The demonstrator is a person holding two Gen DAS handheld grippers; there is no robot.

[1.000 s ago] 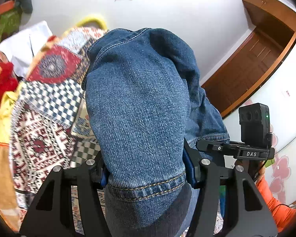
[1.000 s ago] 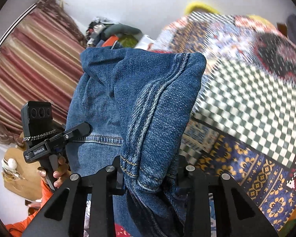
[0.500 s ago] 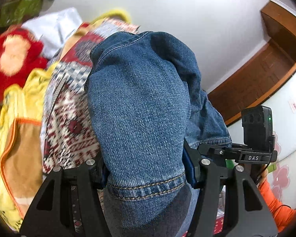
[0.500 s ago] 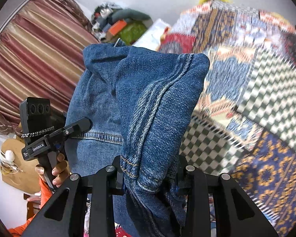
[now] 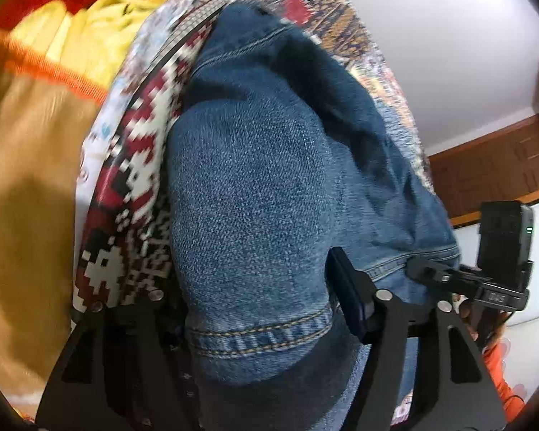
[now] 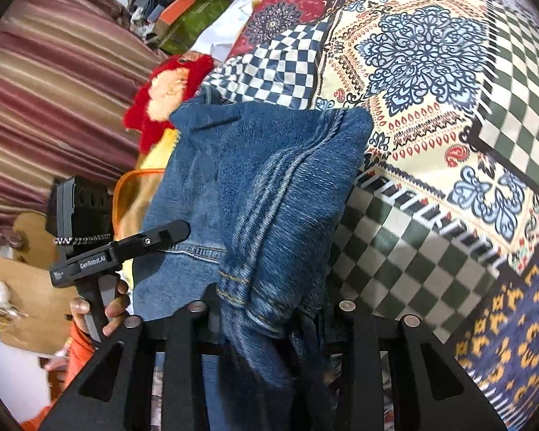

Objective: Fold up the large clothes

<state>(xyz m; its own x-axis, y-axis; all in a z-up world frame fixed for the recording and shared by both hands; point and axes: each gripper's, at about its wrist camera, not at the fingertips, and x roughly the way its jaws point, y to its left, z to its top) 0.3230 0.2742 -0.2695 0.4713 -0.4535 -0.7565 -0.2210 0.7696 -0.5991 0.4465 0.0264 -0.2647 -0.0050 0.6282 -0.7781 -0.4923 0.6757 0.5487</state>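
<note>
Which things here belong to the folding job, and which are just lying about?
Part of the job:
jeans
left gripper, shut on the jeans
right gripper, shut on the jeans
patterned bedspread

Lying about:
red soft toy
yellow cloth
striped curtain

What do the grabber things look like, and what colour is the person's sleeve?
Both are matte black. The left gripper has flat angular fingers with triangle cut-outs, silver screw heads and dark blue pads. The right gripper looks alike. In the right wrist view, the left gripper's handle reads "GenRobot.AI" in white and carries a boxy black camera with a beaded cord. The person's sleeve is orange.
</note>
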